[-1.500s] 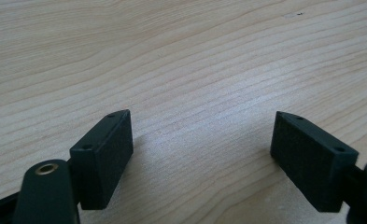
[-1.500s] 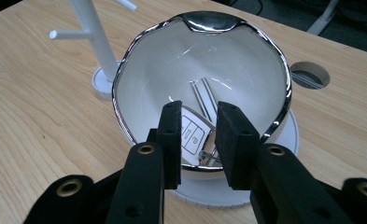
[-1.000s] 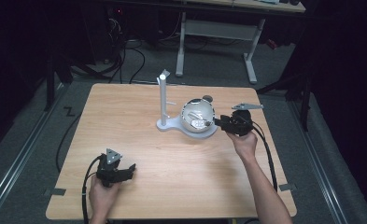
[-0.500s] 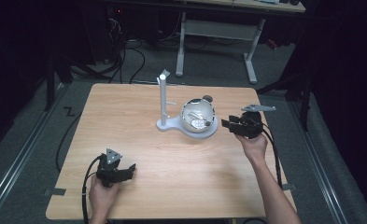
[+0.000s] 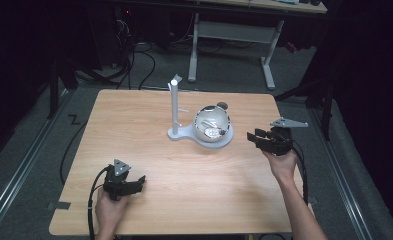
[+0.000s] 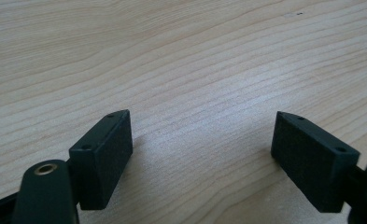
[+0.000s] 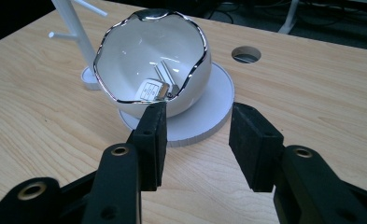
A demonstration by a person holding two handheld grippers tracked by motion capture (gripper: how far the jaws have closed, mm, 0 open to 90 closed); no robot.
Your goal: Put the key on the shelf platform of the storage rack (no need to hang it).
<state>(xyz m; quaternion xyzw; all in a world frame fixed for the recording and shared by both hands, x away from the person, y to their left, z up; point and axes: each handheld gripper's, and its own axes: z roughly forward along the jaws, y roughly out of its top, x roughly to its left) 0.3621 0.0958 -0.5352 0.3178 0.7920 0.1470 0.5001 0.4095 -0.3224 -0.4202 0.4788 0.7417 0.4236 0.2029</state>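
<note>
A white egg-shaped bowl [image 5: 211, 122] with a jagged silver rim sits on the round plate [image 7: 218, 88] of a white stand. The stand's thin post [image 5: 174, 105] rises to the bowl's left. Inside the bowl [image 7: 144, 51] lies a small key fob [image 7: 152, 89] with keys. My right gripper [image 5: 254, 138] hovers just right of the bowl and points at it. Its jaws [image 7: 197, 116] are open, have just been closing a little, and hold nothing. My left gripper [image 5: 140, 183] rests near the table's front left, open over bare wood [image 6: 200, 121].
The wooden table [image 5: 134, 125] has a round cable hole [image 7: 245, 54] behind the bowl. Short pegs stick out from the stand's post [image 7: 76, 28]. Cables trail from both grippers toward the person's side. Dark floor, cables and another desk's legs lie beyond the far edge.
My right gripper has drawn back to the right, away from the bowl's side, leaving a gap. The left gripper and the bowl have stayed put.
</note>
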